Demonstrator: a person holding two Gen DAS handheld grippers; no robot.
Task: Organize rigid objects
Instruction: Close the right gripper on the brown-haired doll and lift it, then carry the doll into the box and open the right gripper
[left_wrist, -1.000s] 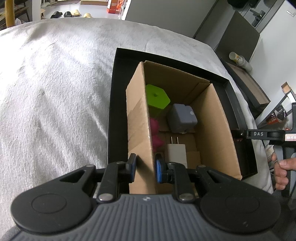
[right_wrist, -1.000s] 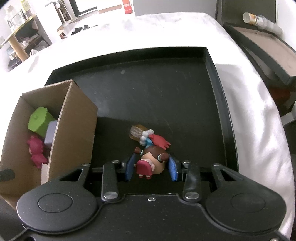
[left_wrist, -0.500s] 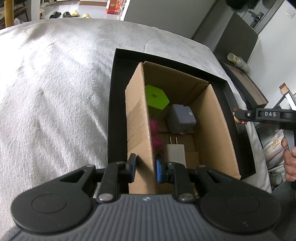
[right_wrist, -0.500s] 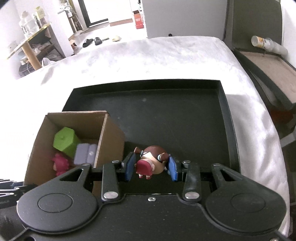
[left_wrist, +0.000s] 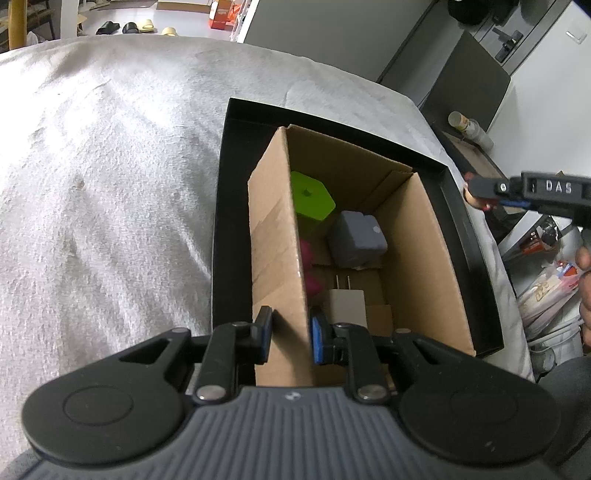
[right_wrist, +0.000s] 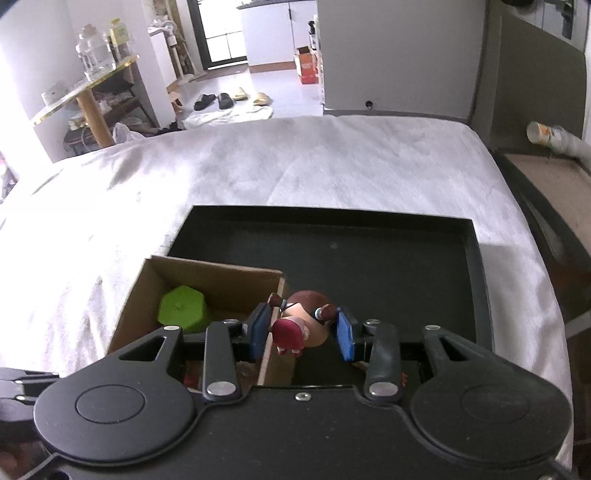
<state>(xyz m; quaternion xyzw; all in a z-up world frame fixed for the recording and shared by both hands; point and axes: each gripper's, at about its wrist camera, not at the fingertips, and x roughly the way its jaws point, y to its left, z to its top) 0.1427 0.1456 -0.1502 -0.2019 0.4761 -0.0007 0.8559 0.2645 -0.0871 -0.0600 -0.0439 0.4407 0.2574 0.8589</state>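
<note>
White blanket (right_wrist: 332, 166) spreads under the shallow black tray (right_wrist: 476, 280). Since a second ago, the right gripper (right_wrist: 301, 328), clenched on the brown-haired toy figurine (right_wrist: 303, 325), has risen from the tray floor to the open cardboard box's (left_wrist: 417, 258) near wall. Left gripper (left_wrist: 288, 339) still pinches that box's side wall; green hexagonal block (left_wrist: 310, 197), grey cube (left_wrist: 356, 238) and white plug adapter (left_wrist: 347, 306) lie inside.

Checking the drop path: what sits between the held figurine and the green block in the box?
In the right wrist view, only the cardboard box's wall separates figurine from green block.
</note>
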